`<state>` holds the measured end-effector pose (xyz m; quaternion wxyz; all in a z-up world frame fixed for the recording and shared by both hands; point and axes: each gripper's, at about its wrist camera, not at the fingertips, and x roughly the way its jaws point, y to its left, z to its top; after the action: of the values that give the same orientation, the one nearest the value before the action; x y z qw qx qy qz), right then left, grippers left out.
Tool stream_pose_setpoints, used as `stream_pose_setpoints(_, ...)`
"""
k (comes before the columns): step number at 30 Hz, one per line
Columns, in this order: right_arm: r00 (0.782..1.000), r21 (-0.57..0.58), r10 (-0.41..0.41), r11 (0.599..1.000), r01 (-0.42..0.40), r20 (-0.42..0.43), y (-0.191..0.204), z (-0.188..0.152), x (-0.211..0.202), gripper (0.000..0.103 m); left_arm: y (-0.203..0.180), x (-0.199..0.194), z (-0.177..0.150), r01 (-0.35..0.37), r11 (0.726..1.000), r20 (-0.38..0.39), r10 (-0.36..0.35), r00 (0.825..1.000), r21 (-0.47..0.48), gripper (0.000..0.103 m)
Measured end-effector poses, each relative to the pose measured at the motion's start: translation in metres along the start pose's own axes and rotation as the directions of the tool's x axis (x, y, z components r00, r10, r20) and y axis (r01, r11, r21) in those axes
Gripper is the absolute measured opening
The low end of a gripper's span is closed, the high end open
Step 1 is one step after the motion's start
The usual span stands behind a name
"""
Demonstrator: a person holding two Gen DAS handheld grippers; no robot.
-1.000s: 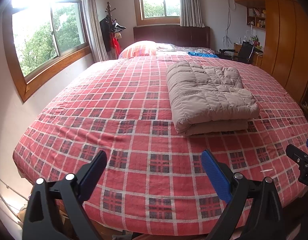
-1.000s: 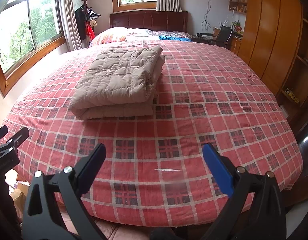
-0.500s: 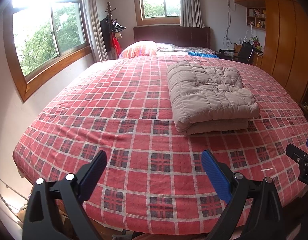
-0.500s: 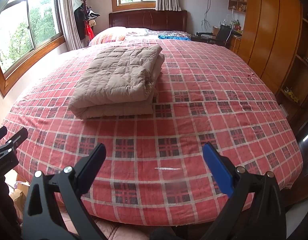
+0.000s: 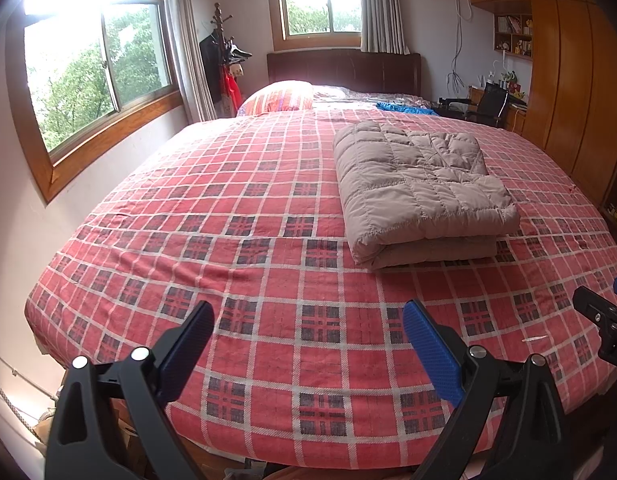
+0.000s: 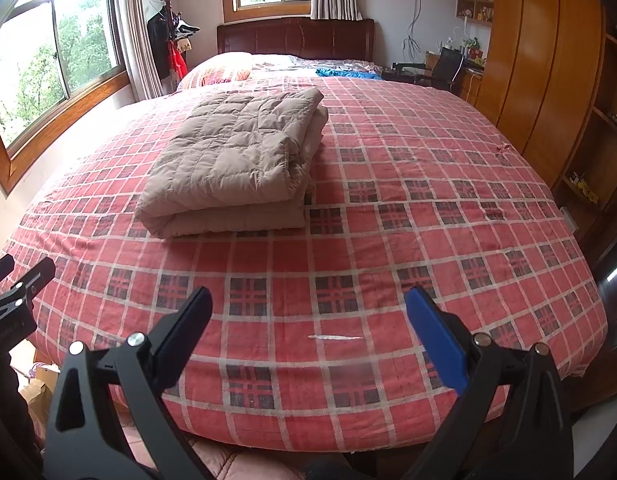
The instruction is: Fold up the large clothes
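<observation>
A beige quilted down coat (image 5: 416, 184) lies folded into a thick rectangle on the red plaid bed (image 5: 244, 216), right of centre in the left wrist view. The same folded coat (image 6: 236, 160) sits left of centre in the right wrist view. My left gripper (image 5: 308, 320) hangs open over the foot of the bed, well short of the coat, with nothing between its fingers. My right gripper (image 6: 308, 304) is open too, empty, over the bed's (image 6: 428, 208) near edge. Each gripper's tip shows at the side of the other's view.
Windows line the left wall and the far wall. A coat stand (image 5: 226, 68) is by the headboard, with a pillow (image 5: 280, 98) and a blue cloth (image 5: 404, 108) at the head of the bed. Wooden wardrobes (image 6: 540, 60) run along the right side. A white fleck (image 6: 336, 337) lies on the sheet.
Both views have crept slightly back from the bed; the folded coat and the open grippers look unchanged.
</observation>
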<state>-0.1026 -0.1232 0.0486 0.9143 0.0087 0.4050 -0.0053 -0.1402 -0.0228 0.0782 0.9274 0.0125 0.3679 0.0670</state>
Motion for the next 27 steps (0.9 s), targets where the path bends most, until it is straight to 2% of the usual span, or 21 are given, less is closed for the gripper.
stream_pose_setpoints(27, 1.000, -0.007, 0.004, 1.000, -0.004, -0.010, -0.0010, 0.0015, 0.0058, 0.097, 0.0008, 0.0020, 0.0005, 0.002, 1.000, -0.002, -0.002, 1.000, 0.000, 0.096)
